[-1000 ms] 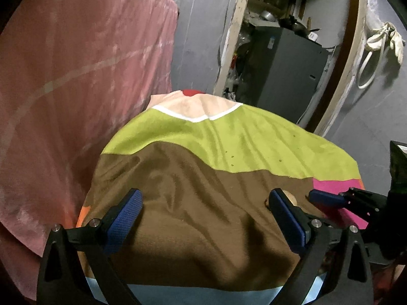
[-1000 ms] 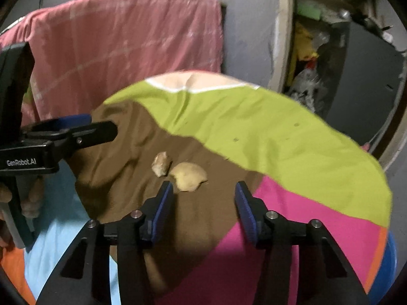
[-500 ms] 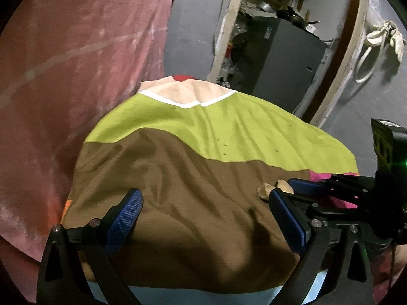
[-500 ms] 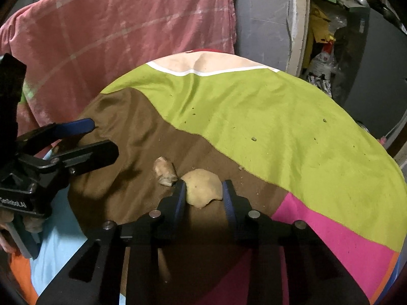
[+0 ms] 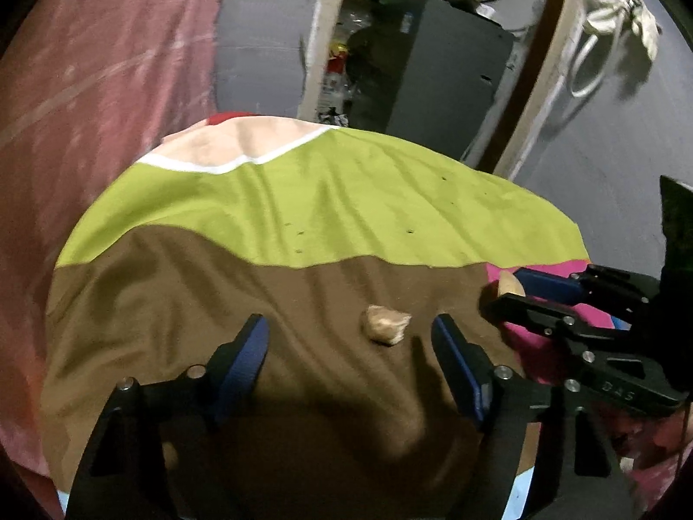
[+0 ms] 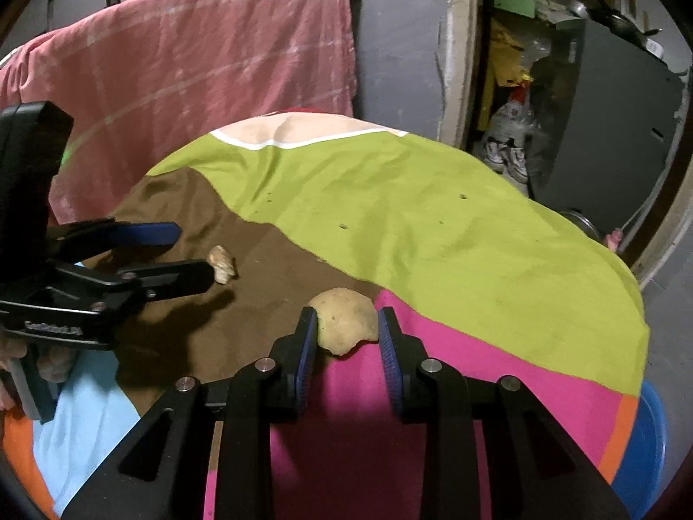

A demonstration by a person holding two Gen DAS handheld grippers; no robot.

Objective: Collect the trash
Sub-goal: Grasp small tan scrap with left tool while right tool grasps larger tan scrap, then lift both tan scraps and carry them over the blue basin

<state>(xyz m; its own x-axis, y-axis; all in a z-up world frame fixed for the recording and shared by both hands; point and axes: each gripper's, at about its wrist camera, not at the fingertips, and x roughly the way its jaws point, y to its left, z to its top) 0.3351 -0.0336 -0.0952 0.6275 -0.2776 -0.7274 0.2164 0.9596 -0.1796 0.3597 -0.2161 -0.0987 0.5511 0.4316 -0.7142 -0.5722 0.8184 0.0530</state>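
A cloth (image 6: 433,225) in lime, brown, pink and peach blocks; tan scraps (image 6: 344,318); a faded pink towel (image 6: 208,56).

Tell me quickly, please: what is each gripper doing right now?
Left gripper: jaws closing around the small scrap, pads not yet touching it.
Right gripper: shut on the larger tan scrap.

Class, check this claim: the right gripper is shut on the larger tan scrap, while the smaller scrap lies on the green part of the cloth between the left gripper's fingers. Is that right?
One detail is wrong. The smaller scrap lies on the brown part of the cloth, not the green, as the left wrist view shows. The rest stands: the right gripper is shut on the larger tan scrap, and the left gripper is closing with the smaller scrap between its fingers.
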